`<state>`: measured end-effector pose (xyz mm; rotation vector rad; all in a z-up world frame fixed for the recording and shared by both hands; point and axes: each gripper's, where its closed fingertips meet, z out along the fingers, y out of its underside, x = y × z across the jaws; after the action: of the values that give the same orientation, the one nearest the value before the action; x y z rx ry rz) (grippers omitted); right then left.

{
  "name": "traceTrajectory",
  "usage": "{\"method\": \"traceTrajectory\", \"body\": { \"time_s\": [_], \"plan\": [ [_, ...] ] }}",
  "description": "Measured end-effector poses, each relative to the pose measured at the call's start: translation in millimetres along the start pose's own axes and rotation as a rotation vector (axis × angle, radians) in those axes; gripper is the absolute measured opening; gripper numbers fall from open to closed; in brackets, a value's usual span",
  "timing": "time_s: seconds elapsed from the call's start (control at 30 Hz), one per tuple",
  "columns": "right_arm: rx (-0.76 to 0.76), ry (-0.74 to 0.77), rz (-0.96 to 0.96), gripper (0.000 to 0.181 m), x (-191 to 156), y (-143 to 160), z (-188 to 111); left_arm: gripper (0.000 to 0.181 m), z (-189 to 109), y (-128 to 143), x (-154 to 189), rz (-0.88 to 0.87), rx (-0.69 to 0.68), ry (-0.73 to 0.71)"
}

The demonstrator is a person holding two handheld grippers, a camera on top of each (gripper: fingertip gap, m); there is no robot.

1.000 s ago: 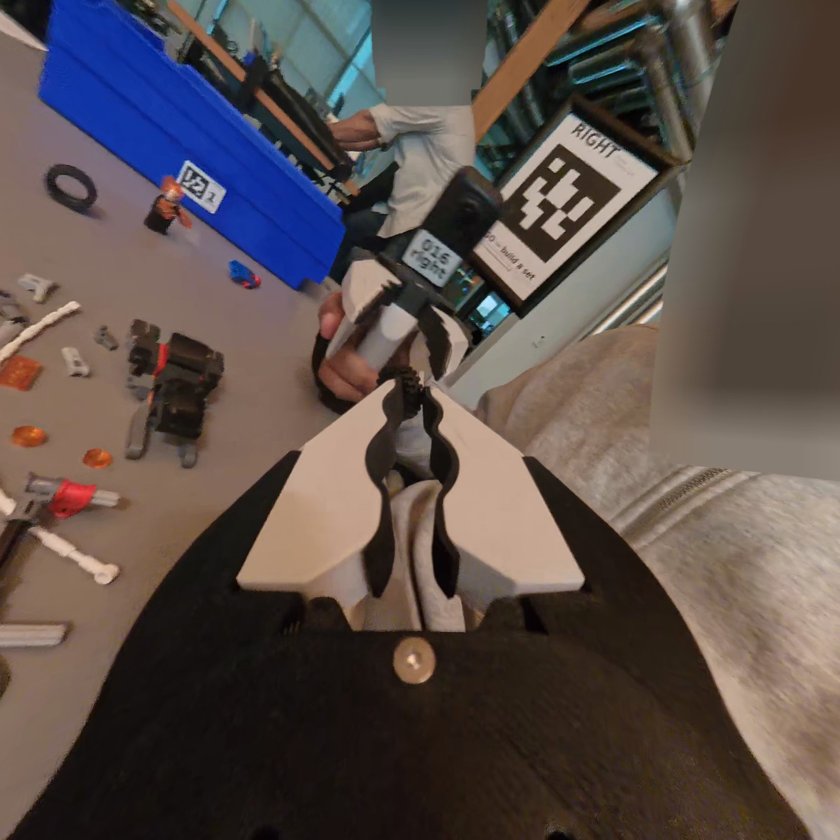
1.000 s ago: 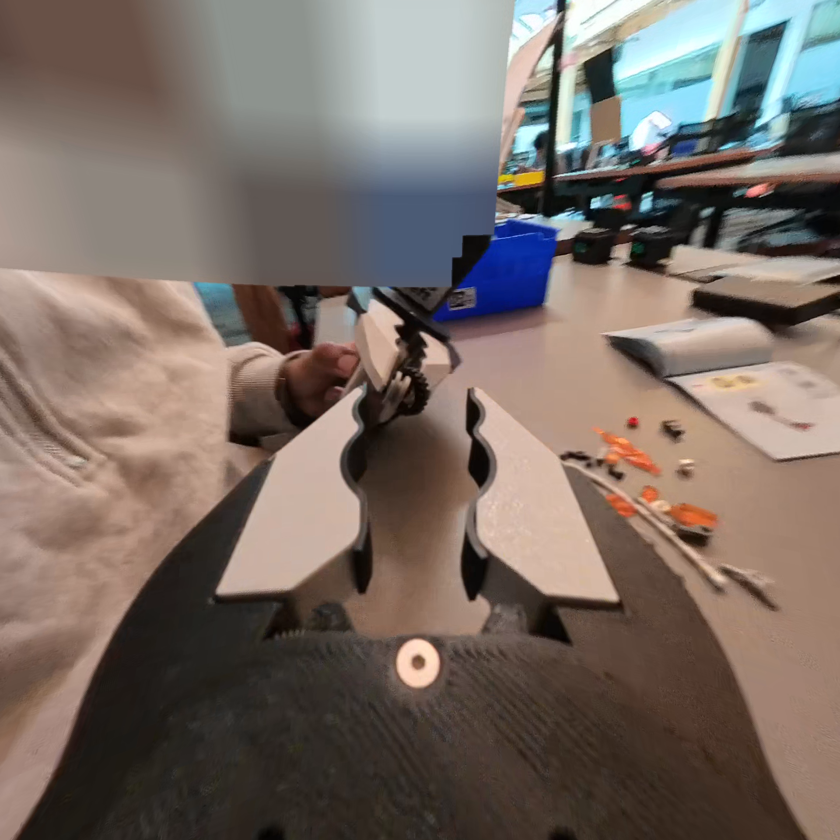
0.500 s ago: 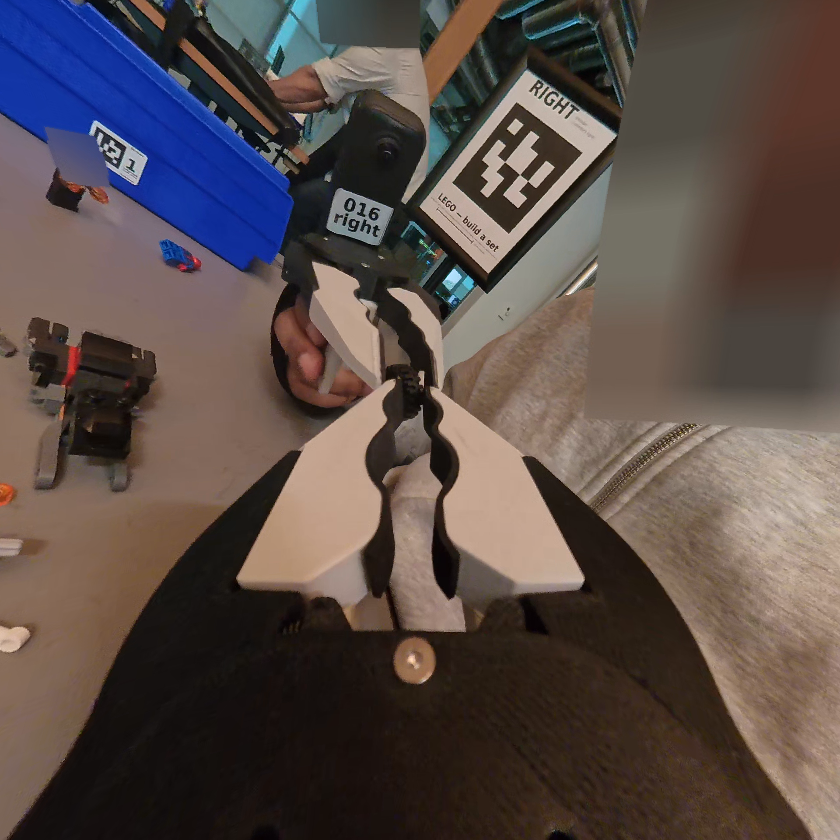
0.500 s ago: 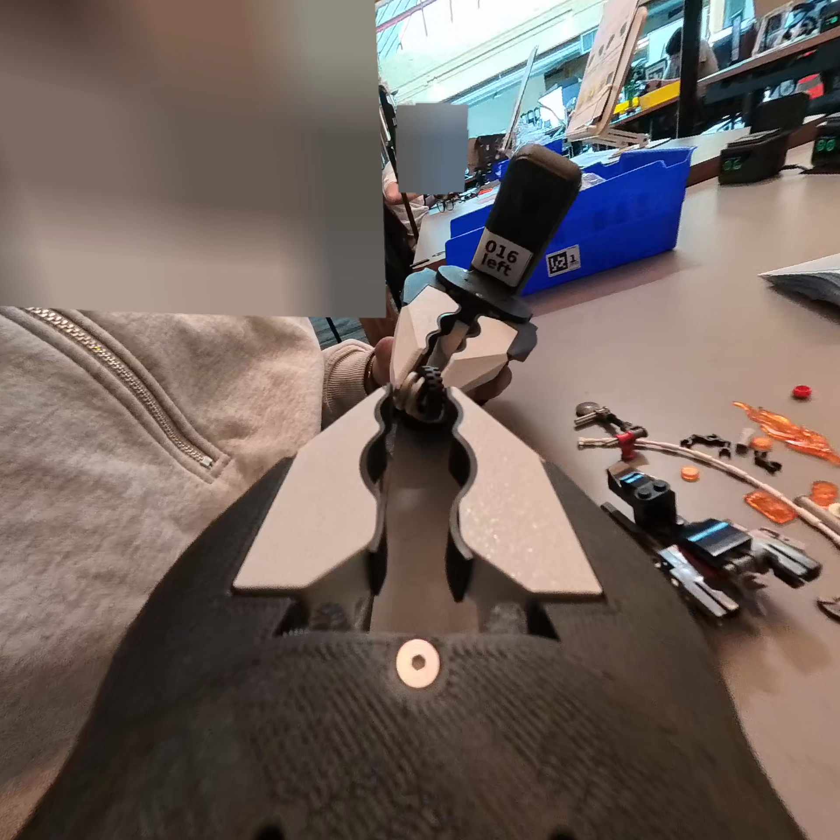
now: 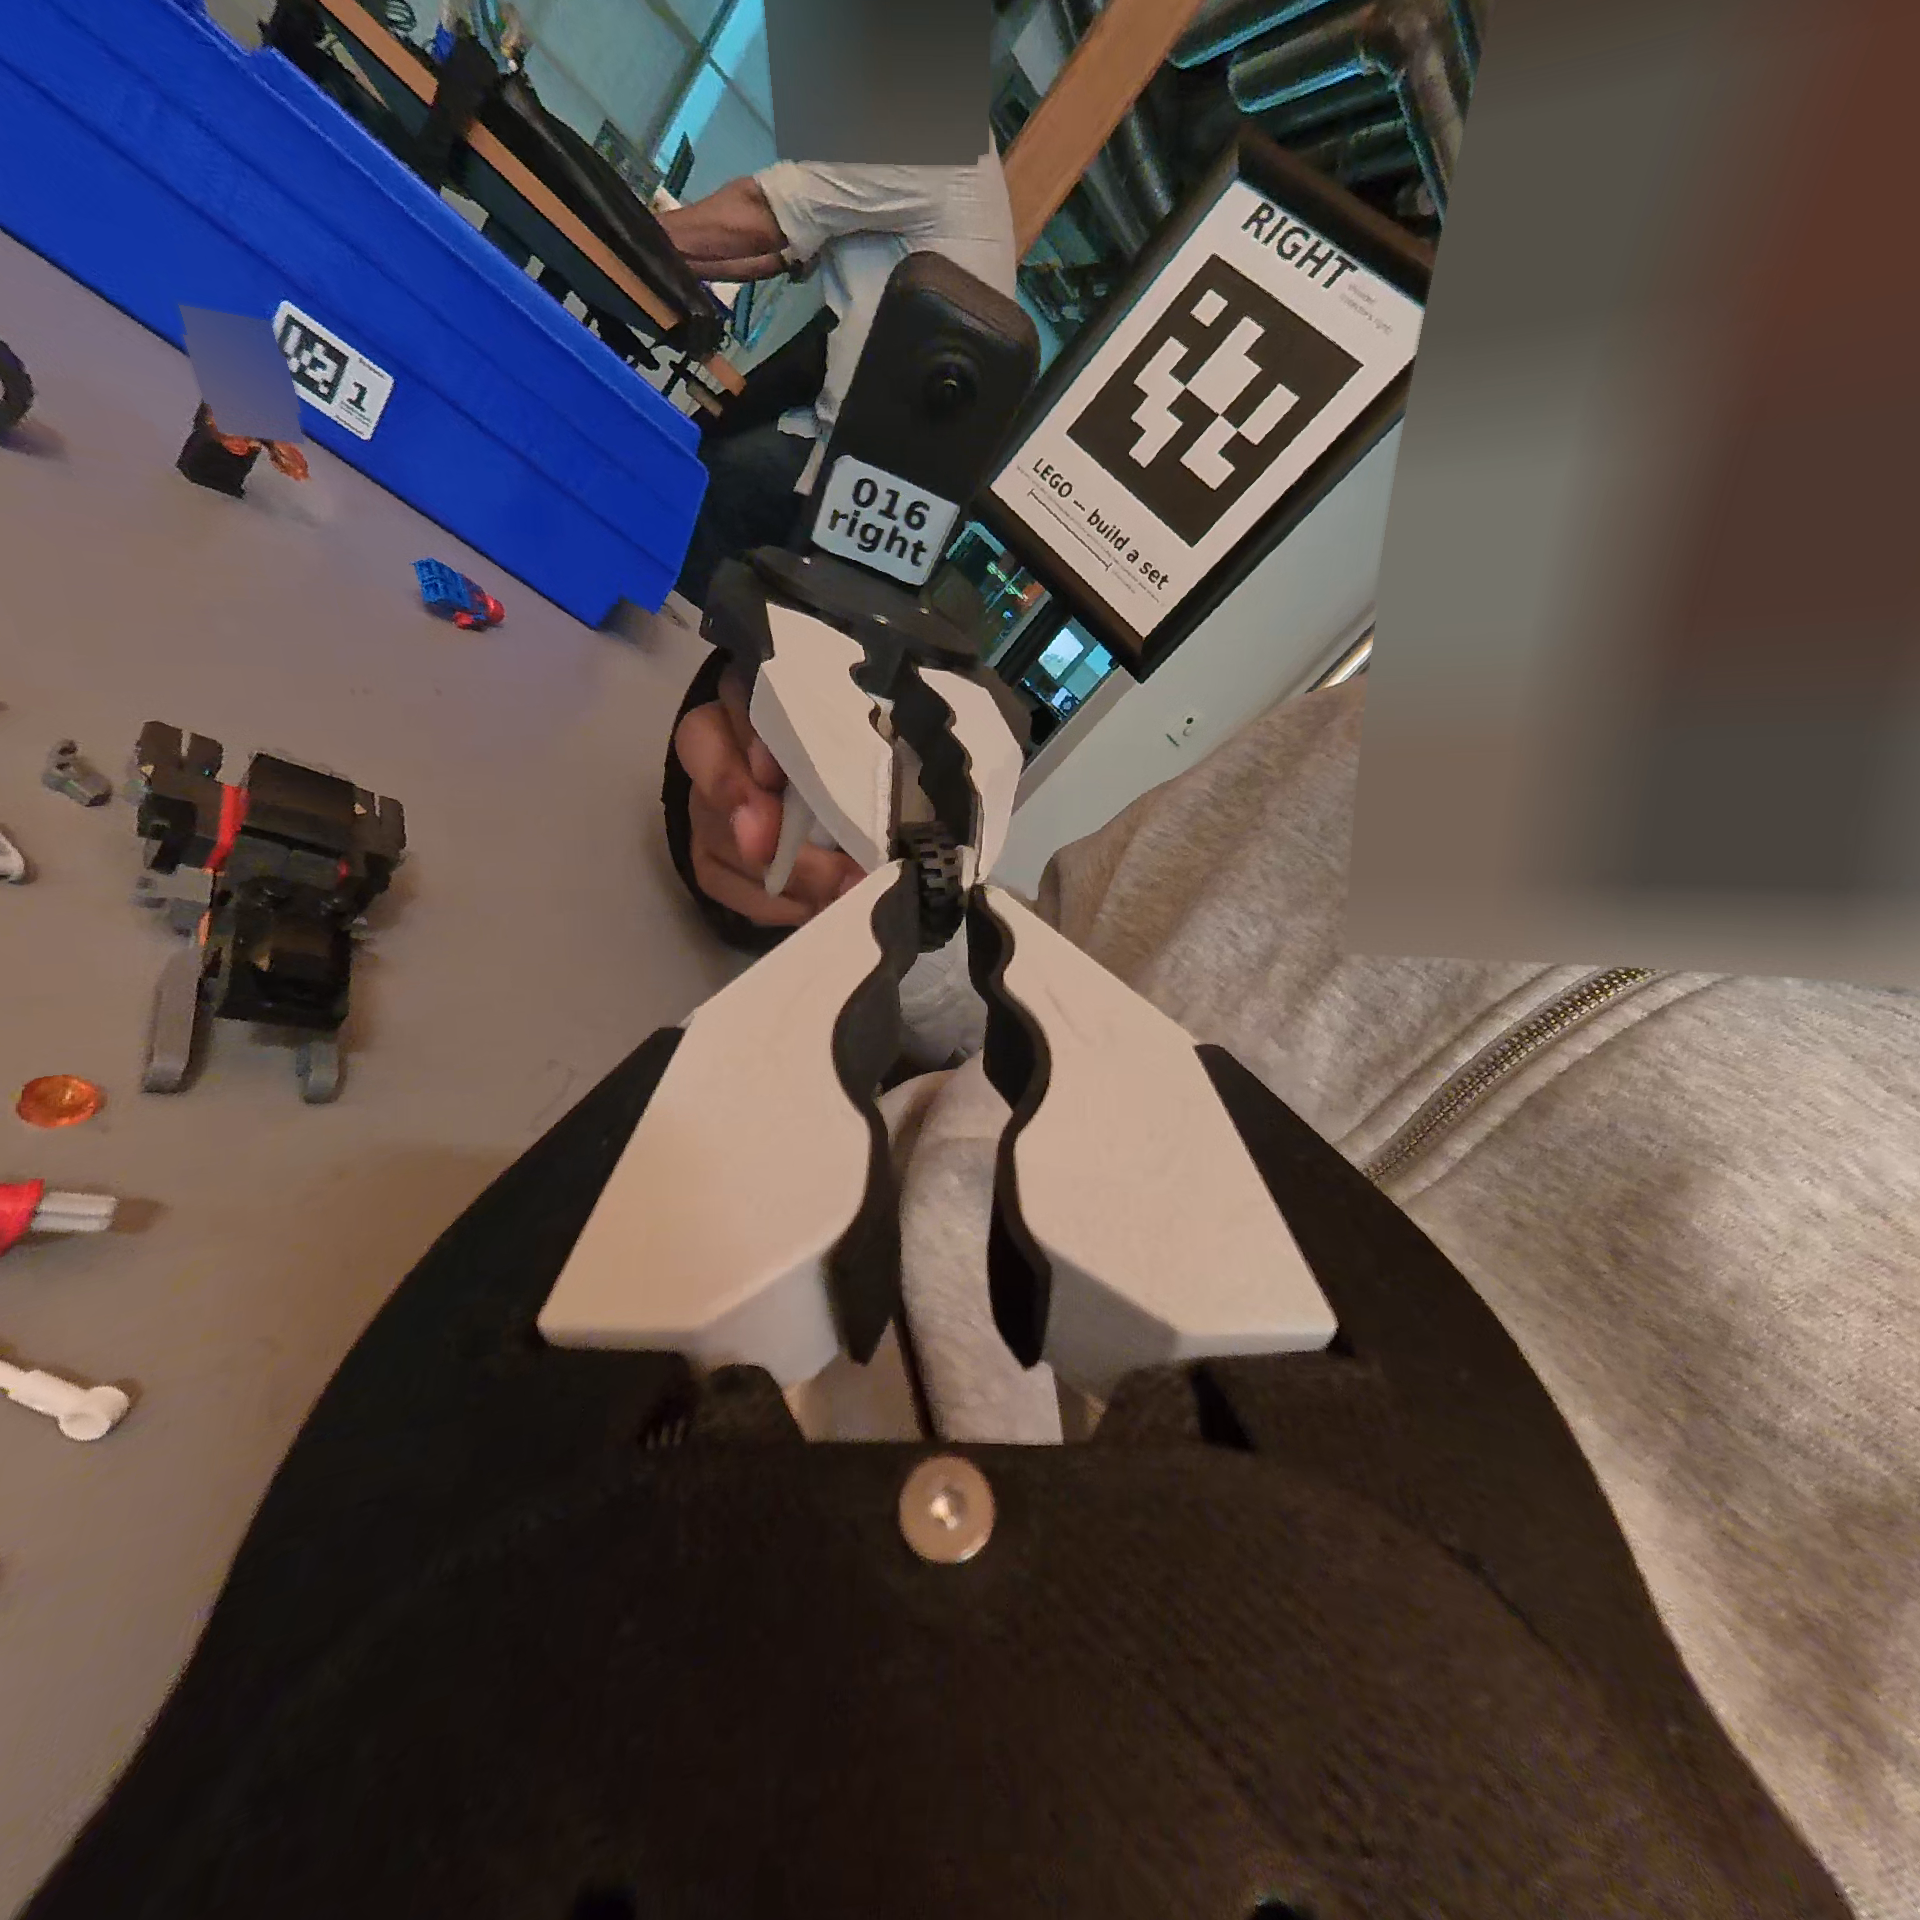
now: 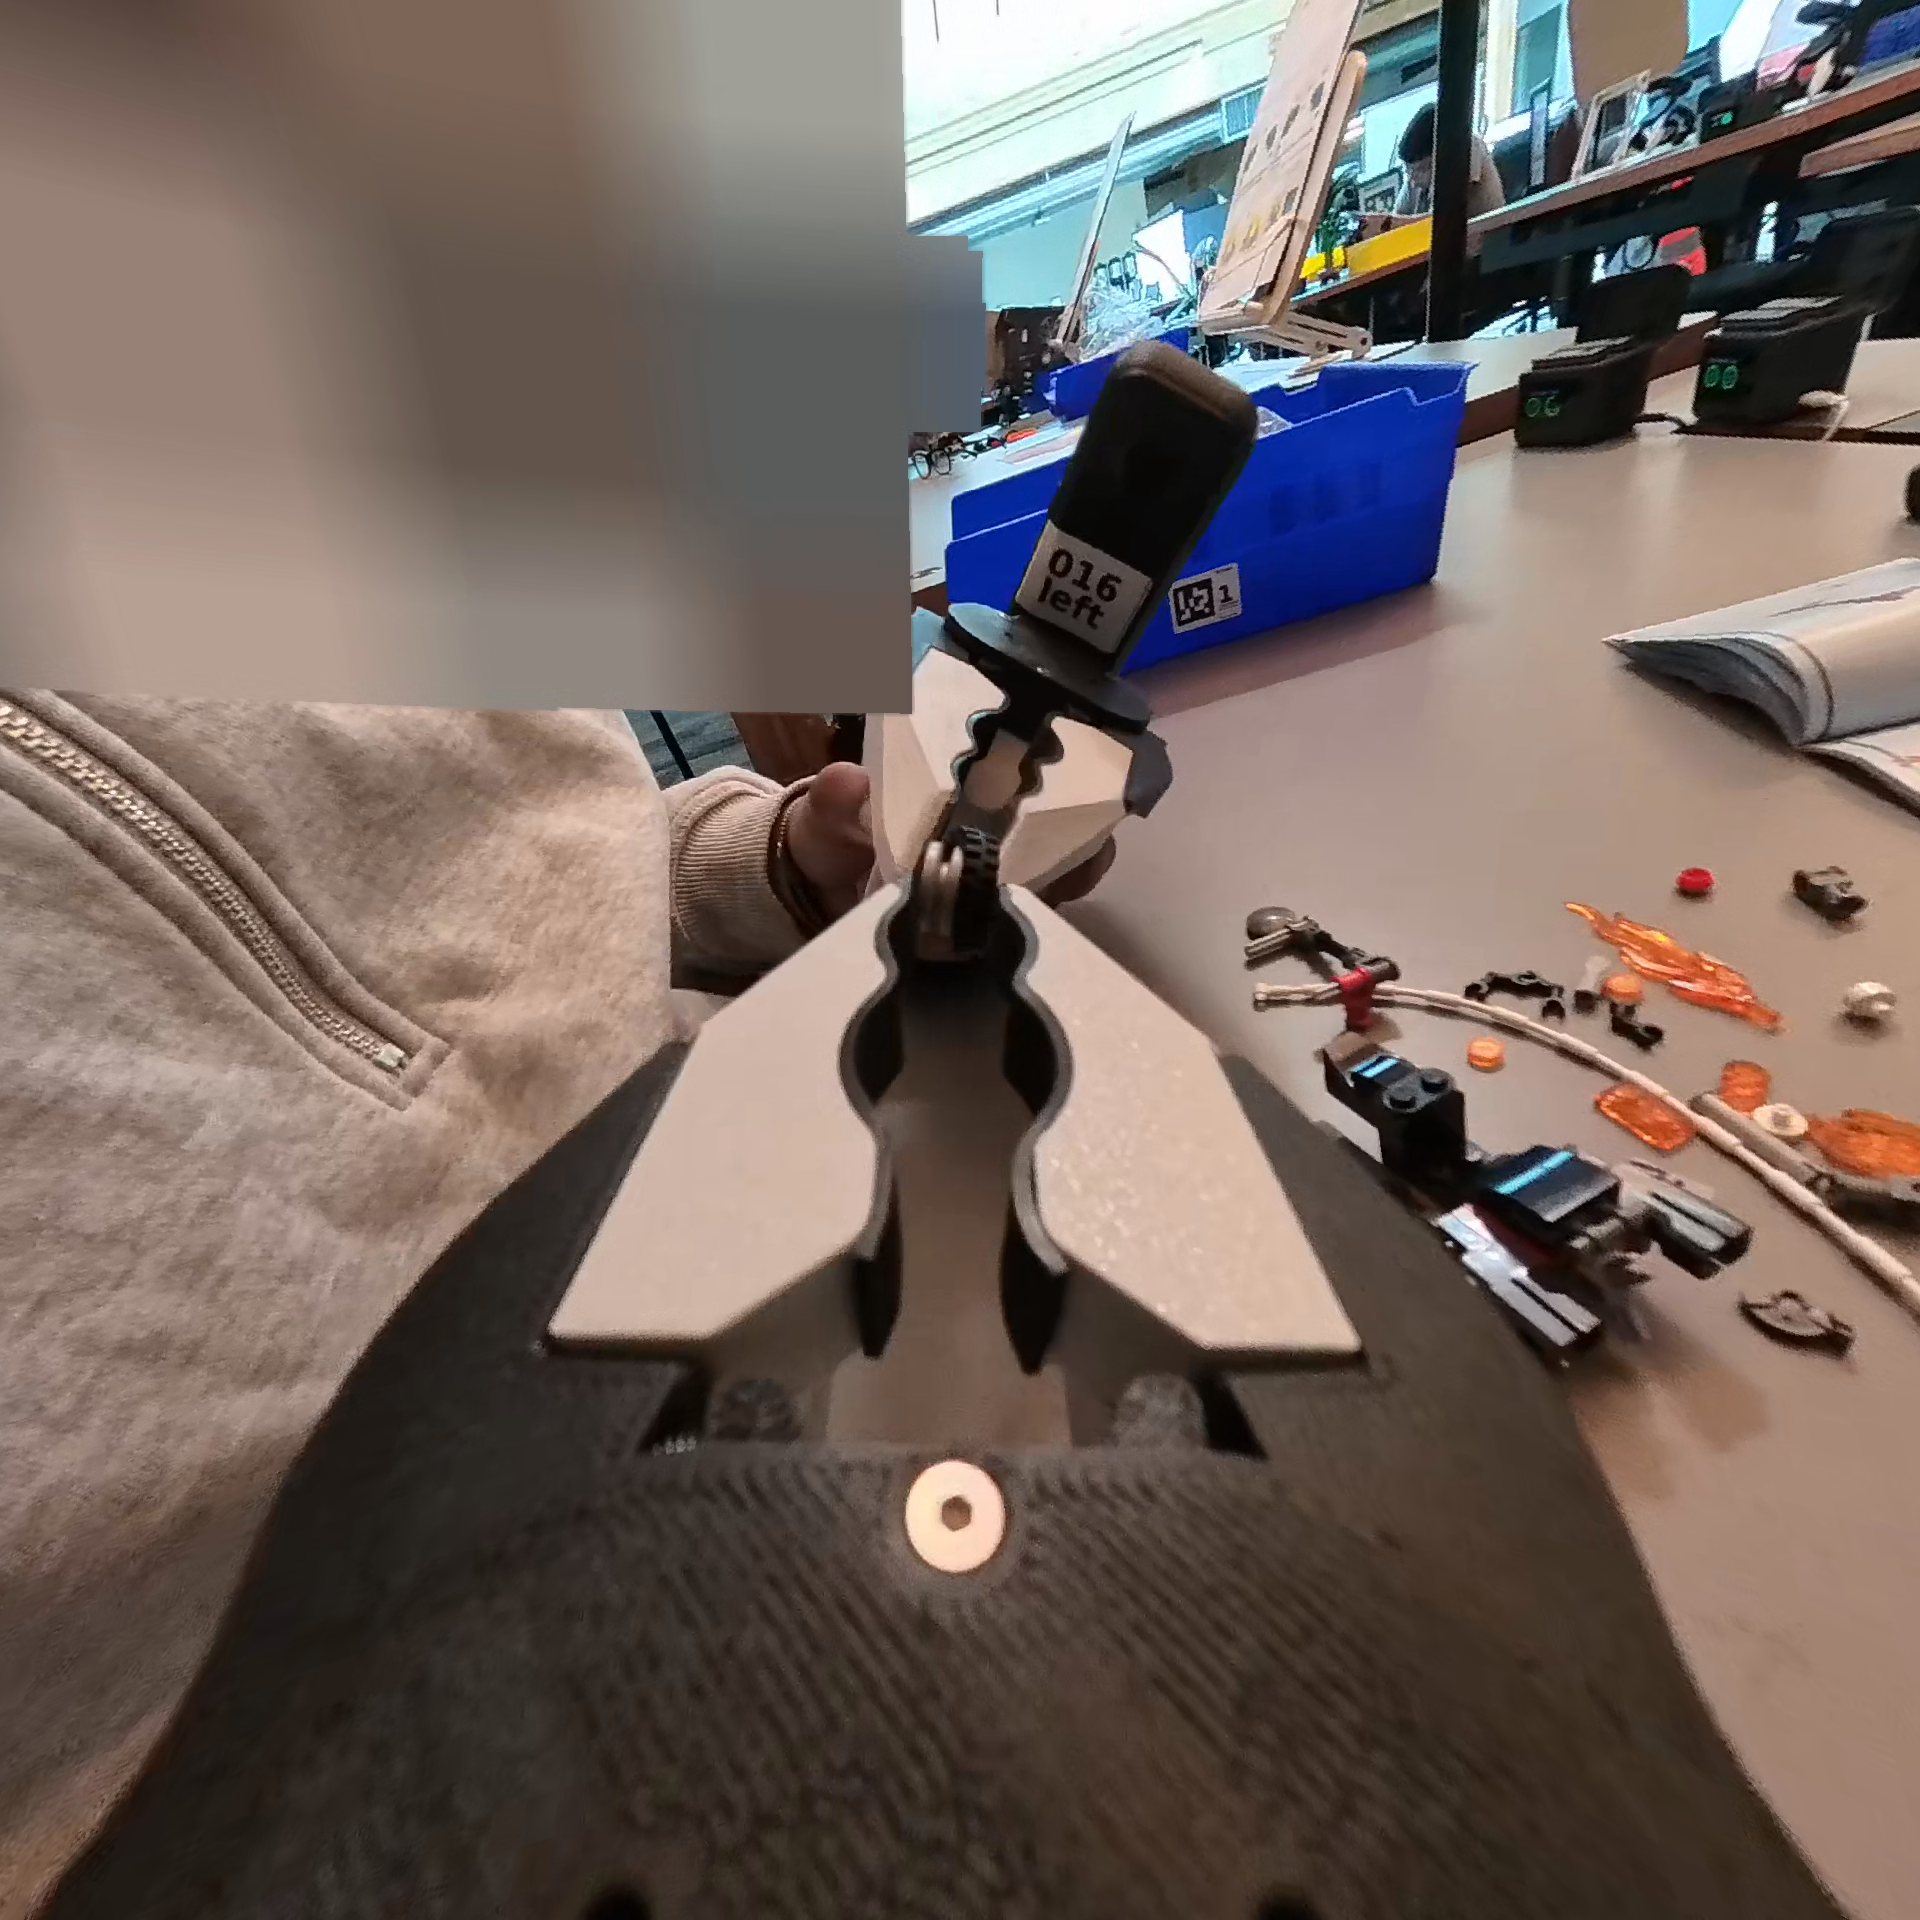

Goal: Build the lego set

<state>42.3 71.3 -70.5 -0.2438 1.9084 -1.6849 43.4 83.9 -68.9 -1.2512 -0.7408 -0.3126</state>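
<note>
Centrally, left gripper (image 5: pixel 935 894) pinches black toothed wheel (image 5: pixel 932 891) at its tips. Right gripper (image 6: pixel 951 914) meets it tip to tip, narrowed on the wheel (image 6: pixel 971 868) and a grey piece (image 6: pixel 935 883). Black build (image 5: pixel 265 894) on table (image 5: pixel 499 790), frame left.

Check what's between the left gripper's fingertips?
A small black toothed wheel is pinched in the left gripper, with the right gripper closed on it too. Its centre is hidden.
</note>
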Motion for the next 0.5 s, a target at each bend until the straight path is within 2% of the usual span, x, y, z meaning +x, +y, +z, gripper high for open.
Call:
{"method": "traceTrajectory", "body": {
  "time_s": [0.5],
  "plan": [
    [-0.065,0.049,0.041,0.011,8,9,-1,0.005,0,3,-11,0.022,-0.030,-0.082]
  ]
}}
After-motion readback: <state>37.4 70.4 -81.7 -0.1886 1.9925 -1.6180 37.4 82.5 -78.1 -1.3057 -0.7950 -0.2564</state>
